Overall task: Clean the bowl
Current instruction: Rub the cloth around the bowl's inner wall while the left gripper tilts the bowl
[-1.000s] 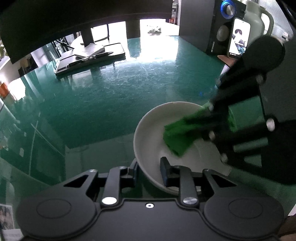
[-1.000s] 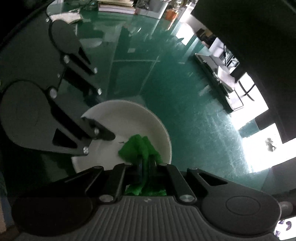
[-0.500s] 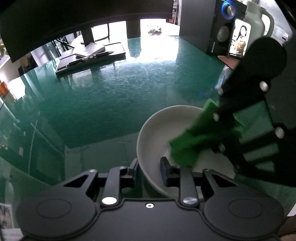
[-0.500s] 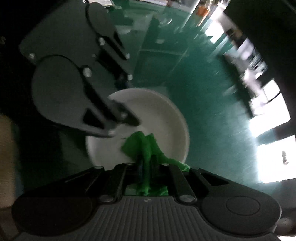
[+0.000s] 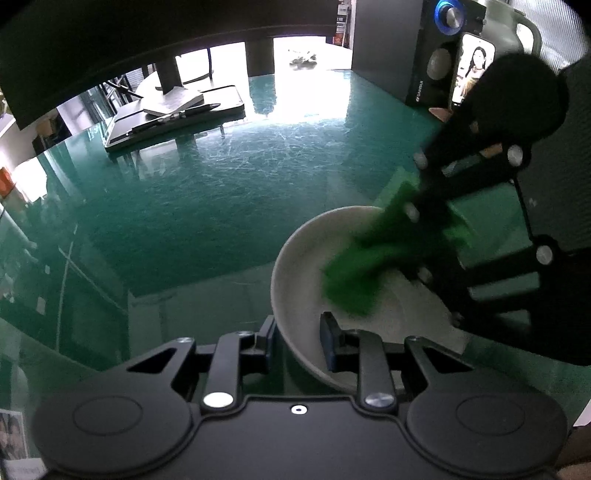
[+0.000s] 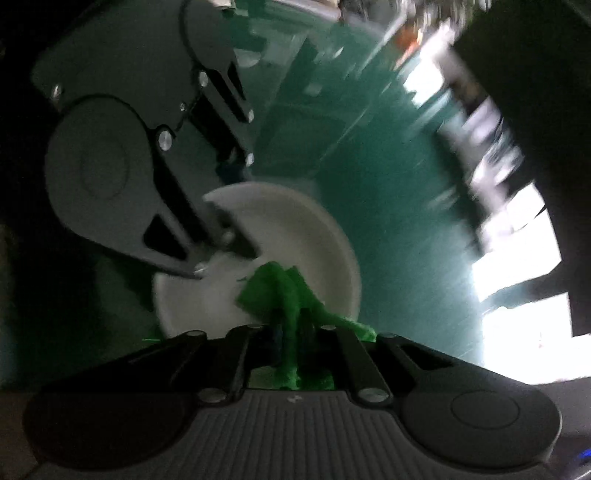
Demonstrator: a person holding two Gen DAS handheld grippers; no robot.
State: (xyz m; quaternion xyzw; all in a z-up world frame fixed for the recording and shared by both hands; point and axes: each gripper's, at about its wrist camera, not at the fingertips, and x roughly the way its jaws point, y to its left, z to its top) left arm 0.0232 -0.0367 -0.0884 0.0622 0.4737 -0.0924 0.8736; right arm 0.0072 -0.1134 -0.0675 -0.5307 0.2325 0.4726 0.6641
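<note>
A white bowl sits on the green glass table, tipped a little. My left gripper is shut on the bowl's near rim, one finger outside and one inside. A crumpled green cloth lies against the bowl's inside wall, and my right gripper is shut on it, reaching in from the right. In the right wrist view the same cloth bunches between the shut fingers of my right gripper over the bowl, and my left gripper clamps the bowl's far-left rim. That view is motion-blurred.
A closed laptop with a notebook and pen lies at the back of the table. A black speaker, a lit phone and a pale kettle stand at the back right. A monitor edge hangs overhead.
My right gripper has rolled and lifted slightly, dragging the green cloth across the bowl's inside toward its right wall. The left gripper and the bowl's rim stayed put.
</note>
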